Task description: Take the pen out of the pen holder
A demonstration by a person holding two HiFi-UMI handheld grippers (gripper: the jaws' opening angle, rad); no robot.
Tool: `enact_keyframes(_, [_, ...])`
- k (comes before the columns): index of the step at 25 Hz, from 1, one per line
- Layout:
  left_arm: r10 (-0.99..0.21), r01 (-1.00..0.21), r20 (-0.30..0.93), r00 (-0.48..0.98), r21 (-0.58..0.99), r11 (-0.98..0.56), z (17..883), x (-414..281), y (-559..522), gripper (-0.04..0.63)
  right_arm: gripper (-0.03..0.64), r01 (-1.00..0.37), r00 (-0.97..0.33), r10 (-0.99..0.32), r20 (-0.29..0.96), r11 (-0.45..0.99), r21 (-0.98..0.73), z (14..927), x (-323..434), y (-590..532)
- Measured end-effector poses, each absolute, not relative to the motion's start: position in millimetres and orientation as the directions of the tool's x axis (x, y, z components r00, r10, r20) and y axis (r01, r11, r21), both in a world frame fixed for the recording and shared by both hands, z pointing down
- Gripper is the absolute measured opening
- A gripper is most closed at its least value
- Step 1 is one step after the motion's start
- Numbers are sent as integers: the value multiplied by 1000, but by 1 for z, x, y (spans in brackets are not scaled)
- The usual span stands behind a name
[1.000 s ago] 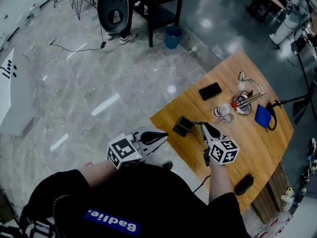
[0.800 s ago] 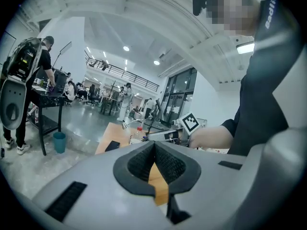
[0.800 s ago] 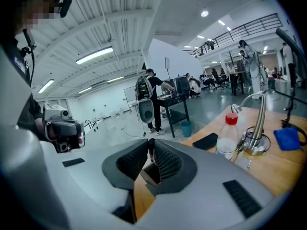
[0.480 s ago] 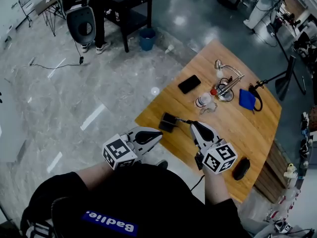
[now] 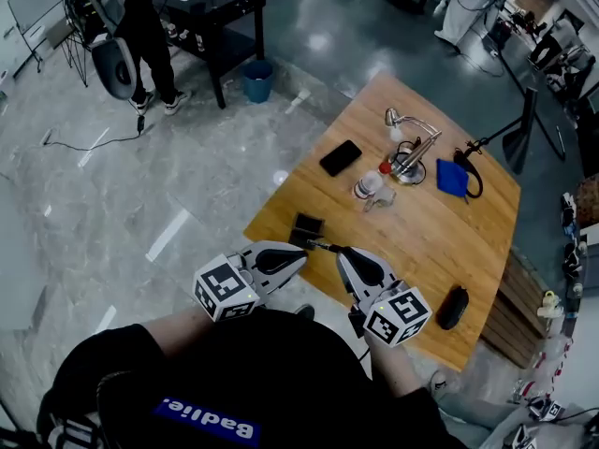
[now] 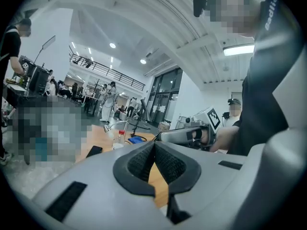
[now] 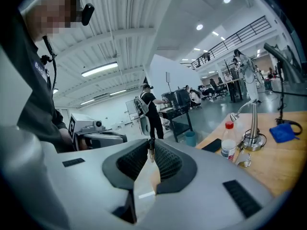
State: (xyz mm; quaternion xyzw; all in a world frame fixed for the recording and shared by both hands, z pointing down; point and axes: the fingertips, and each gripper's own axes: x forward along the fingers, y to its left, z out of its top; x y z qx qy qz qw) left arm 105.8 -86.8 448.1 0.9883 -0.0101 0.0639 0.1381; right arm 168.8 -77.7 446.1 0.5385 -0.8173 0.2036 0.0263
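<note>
Pen [image 5: 320, 245], a thin dark one, is clamped at one end between the pads of the right gripper [image 5: 339, 250]. The right gripper view shows the two black ribbed pads pressed on it. The pen sticks out nearly level from the tips and points at the black square pen holder [image 5: 306, 225]. Its free end is at the near edge of that holder; I cannot tell if it touches it or not.

The left gripper [image 5: 304, 253] is just beside the right one, in front of the person's body. Its pads meet at the tips and nothing is between them.

The pen holder stands at the near corner of the light brown wooden table [image 5: 440, 251]. Further on the table lie a flat black phone [image 5: 340, 157], a clear plastic bottle with a red cap [image 5: 367, 185], a silver metal desk lamp [image 5: 409, 148] and a blue pouch [image 5: 451, 177]. A black oval object [image 5: 453, 307] lies near the right edge, well apart from the rest.

Beyond the table is a shiny grey floor [image 5: 187, 176], with a blue bin [image 5: 257, 80] beside a black desk [image 5: 220, 7].
</note>
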Motion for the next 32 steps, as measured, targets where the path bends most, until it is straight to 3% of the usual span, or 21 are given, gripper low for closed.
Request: enact_keyframes(32, [29, -9, 143, 989, 254, -967, 454, 99, -76, 9, 48, -864, -480, -841, 250, 403, -302, 454, 125, -70])
